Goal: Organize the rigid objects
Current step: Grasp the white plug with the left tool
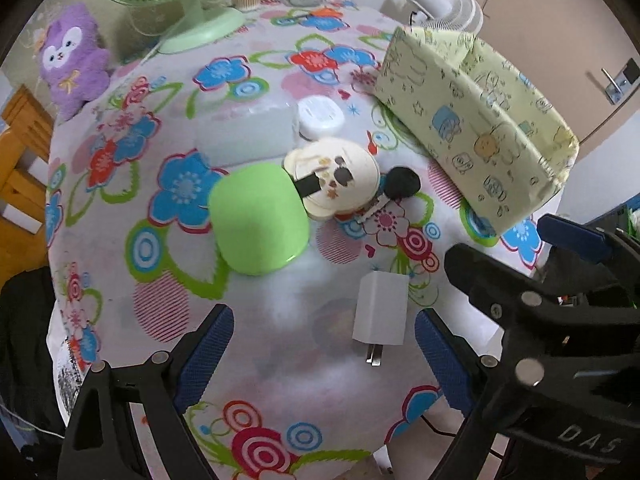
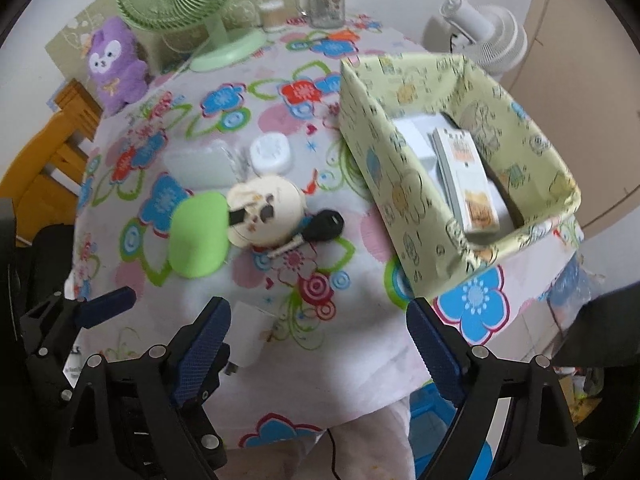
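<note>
Chargers are counted at one: the white charger (image 1: 381, 310) lies between the spread left gripper (image 1: 324, 346) fingers; the right gripper (image 2: 318, 346) is spread, empty.

Surface: a table (image 1: 280, 340) under a flowered cloth.
Near edge: white charger (image 1: 381, 310).
Middle: green case (image 1: 258, 218), cream bear-shaped case (image 1: 334, 178), black key (image 1: 400, 184), white puck (image 1: 320, 117).
Right: patterned box (image 2: 404, 184).
Far edge: green fan (image 2: 224, 50), glass jar (image 2: 325, 2).

Table (image 1: 280, 312): printed floral cloth, matt. Charger (image 1: 381, 309): smooth white plastic, metal prongs. Green case (image 1: 258, 220): smooth plastic, slight sheen. Box (image 2: 404, 184): patterned paper covering. Hand-held gripper pads (image 1: 206, 356): blue, textured. Toy (image 1: 74, 60): purple plush. Mug (image 2: 326, 0): clear glass.
</note>
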Motion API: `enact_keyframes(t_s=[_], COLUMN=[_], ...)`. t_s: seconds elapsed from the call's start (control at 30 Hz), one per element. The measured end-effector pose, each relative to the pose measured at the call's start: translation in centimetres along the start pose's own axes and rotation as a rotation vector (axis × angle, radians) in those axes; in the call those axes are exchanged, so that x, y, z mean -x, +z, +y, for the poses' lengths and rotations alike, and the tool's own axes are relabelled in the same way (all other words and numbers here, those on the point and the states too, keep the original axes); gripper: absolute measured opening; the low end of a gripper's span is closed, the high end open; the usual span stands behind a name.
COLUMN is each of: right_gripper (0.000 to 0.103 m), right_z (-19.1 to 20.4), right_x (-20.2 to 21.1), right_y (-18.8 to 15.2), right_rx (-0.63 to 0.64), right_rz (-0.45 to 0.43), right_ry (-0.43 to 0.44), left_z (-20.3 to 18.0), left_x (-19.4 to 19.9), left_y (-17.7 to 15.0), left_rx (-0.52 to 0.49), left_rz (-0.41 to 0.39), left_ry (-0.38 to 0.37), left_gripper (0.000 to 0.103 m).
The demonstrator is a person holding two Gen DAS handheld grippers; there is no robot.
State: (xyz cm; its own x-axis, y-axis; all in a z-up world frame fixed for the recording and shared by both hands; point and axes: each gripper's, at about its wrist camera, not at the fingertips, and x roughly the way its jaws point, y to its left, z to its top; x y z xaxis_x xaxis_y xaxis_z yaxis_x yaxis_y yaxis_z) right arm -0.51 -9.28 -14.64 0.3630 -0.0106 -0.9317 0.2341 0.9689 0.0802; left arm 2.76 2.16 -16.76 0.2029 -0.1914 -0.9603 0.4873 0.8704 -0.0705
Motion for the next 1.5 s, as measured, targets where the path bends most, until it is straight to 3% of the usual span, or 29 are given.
enact_keyframes(t_s=[0.4,0.47,0.63,0.77,0.83,1.13,1.5], right_gripper=[0.09,0.09,0.09,0.09,0.09,0.09,0.089], right_z=[-2.0,-2.2,-2.5,-2.4,-2.4,-1.9,0.5], right_x=[-2.8,-2.9,-3.5,-3.7,-3.8,-3.5,-5.0], right_y=[-1.2,-1.3,-1.6,-1.7,-1.6,-0.7,2.7], right_rx=[-0.051,-0.054,-0.053,-0.049,-0.048,-0.029,0.094], right_rz=[0.055,0.057,0.073,0.077,0.079,0.069,0.056], right_ry=[-0.013,-0.015,-0.012,-0.007,-0.003,0.014,0.041], left_z=[-1.9,-2.4,-2.9,-3.5,-3.4,-2.4,2.0], left_x=[-2.7,-3.0,-3.6,-4.0,-4.0,-2.9,-1.9], left_y=[0.0,0.0,-0.1,-0.4,-0.6,-0.5,0.9], left_rx=[-0.046,-0.06,-0.064,-0.087,-0.052,-0.022,0.137], left_rz=[0.027,0.031,0.042,0.047,0.054,0.045,0.015], left_ry=[0.007,0.005,0.011,0.022,0.014,0.027,0.09], left_gripper=[0.086,0.08,0.052,0.04,0.025,0.025,0.025])
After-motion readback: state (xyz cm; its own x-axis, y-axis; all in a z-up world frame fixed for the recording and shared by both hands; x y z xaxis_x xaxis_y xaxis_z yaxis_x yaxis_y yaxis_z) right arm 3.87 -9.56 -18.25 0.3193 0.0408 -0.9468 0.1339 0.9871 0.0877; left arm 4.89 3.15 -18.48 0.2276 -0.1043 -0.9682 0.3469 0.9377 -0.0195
